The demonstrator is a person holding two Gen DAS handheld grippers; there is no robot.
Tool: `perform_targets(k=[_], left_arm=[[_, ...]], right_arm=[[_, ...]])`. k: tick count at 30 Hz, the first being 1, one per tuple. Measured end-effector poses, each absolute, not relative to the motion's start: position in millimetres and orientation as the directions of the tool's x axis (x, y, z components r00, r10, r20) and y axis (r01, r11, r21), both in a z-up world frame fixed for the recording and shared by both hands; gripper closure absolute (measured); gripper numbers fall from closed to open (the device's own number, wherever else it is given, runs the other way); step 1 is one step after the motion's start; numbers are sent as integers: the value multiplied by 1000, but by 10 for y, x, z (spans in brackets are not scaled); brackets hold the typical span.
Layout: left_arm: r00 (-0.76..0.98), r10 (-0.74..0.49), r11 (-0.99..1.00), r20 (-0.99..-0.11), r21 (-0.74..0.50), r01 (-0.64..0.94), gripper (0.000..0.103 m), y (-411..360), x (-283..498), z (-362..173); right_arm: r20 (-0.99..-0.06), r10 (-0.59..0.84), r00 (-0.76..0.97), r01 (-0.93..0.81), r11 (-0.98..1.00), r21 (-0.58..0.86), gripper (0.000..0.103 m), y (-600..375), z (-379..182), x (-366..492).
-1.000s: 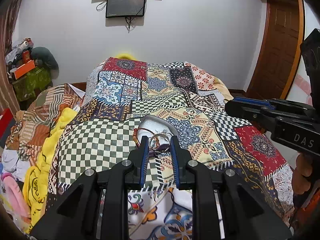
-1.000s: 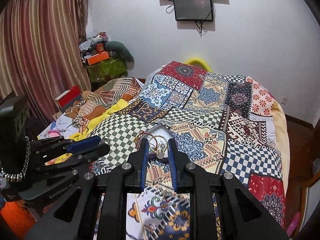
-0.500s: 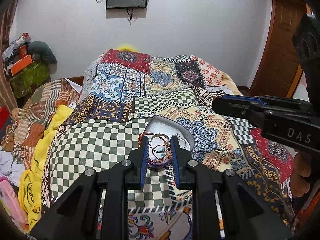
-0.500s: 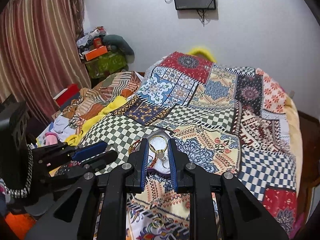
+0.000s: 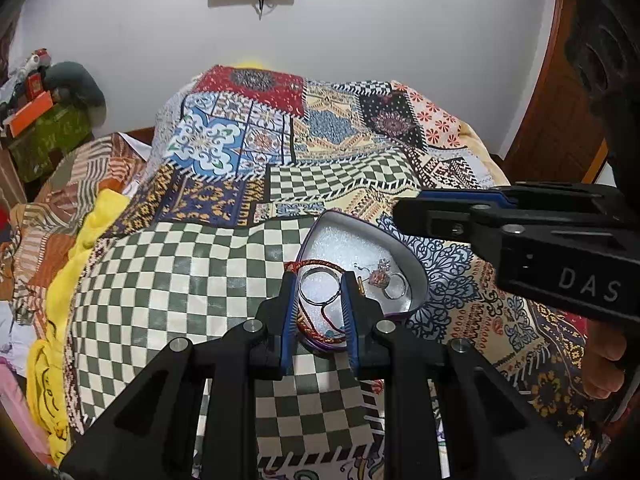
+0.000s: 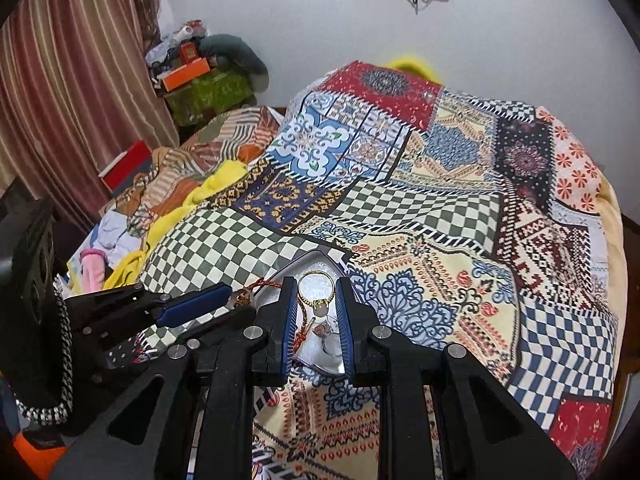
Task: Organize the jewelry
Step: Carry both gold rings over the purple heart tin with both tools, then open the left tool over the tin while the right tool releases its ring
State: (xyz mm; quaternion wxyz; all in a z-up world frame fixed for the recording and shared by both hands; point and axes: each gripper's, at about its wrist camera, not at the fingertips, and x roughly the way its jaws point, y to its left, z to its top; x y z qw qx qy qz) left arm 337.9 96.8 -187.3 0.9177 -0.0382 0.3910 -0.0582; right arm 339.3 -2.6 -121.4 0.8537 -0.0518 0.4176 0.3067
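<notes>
A heart-shaped tray [image 5: 340,242] with a glittery silver lining lies on the patchwork quilt [image 5: 168,280]. In it are a red thread bracelet [image 5: 316,332], a small pendant [image 5: 380,276] and a silver ring [image 5: 394,288]. My left gripper [image 5: 319,280] hangs just over the tray's near end, shut on another silver ring [image 5: 302,287]. My right gripper [image 6: 316,282] is shut on a gold ring with a pale stone [image 6: 320,309] above the tray [image 6: 316,262]. Each gripper shows in the other's view, the right gripper [image 5: 404,212] over the tray's right side, the left gripper [image 6: 236,302] at its left.
The quilt [image 6: 440,208] covers the whole bed. Crumpled clothes and a yellow cloth [image 5: 60,280] pile up along the left side. A striped curtain [image 6: 60,80] and stacked boxes [image 6: 200,88] stand at the left wall, a wooden door [image 5: 560,120] at the right. A hand [image 5: 604,360] holds the right gripper.
Both grippers have moved forward and down toward the heart-shaped tray, which now looks larger and sits right under the fingertips. Each ring has stayed between its gripper's fingers.
</notes>
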Motion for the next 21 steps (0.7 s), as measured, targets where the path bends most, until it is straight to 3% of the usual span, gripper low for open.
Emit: perform_targets(k=[21], left_arm=[[677, -126, 992, -725, -84, 95, 83, 910, 3451, -1998]], right_arm=[[-809, 449, 379, -577, 798, 173, 85, 169, -1479, 3651]])
